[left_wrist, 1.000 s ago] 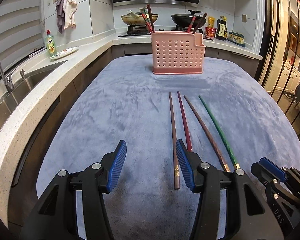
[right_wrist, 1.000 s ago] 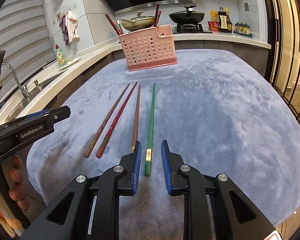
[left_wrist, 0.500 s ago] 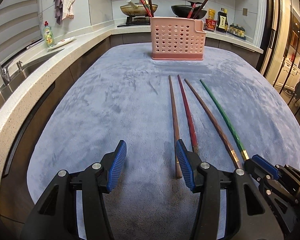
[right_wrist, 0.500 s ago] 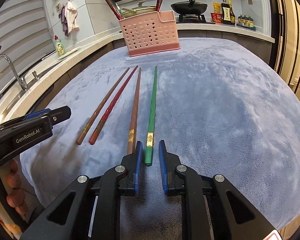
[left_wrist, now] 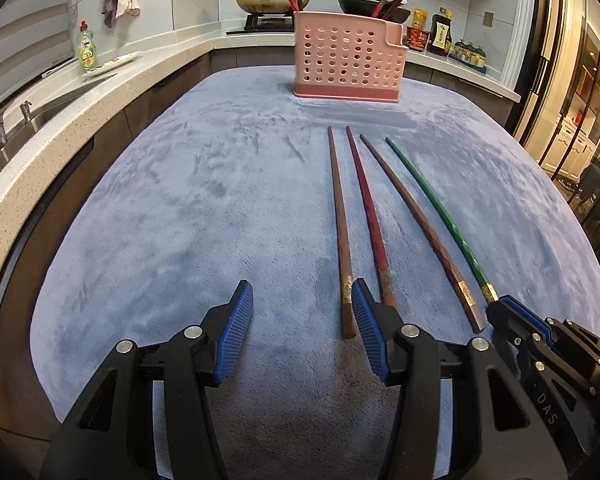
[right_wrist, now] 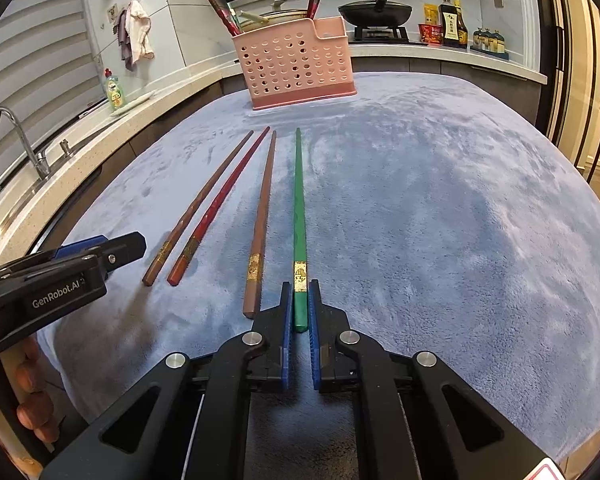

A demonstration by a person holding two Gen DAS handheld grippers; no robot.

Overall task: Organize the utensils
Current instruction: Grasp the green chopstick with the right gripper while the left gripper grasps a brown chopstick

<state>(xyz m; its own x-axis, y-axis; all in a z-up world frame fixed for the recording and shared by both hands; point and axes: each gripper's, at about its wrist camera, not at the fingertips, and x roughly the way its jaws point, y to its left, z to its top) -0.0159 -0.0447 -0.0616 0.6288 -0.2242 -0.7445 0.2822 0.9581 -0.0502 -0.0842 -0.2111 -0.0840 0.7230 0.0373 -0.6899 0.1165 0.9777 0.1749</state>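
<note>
Several chopsticks lie side by side on the blue-grey cloth [right_wrist: 440, 200]. My right gripper [right_wrist: 300, 292] is shut on the near end of the green chopstick [right_wrist: 299, 200], which still lies flat on the cloth. Left of it lie a brown chopstick [right_wrist: 262, 216], a red chopstick [right_wrist: 220, 204] and another brown one [right_wrist: 198, 204]. My left gripper [left_wrist: 300, 312] stands open low over the cloth, nothing between its fingers; its right finger covers the near end of the red chopstick [left_wrist: 366, 200]. The pink perforated holder [left_wrist: 348, 62] stands at the far end with several chopsticks in it.
A stone counter with a sink [left_wrist: 32, 112] and a dish-soap bottle [left_wrist: 86, 46] runs along the left. A stove with a wok [left_wrist: 272, 0] and a pan sits behind the holder, sauce bottles [left_wrist: 440, 34] to its right. A hand [right_wrist: 32, 400] holds the left tool.
My right gripper's jaws closed onto the near end of the green chopstick. The left gripper sank a little toward the cloth, still open.
</note>
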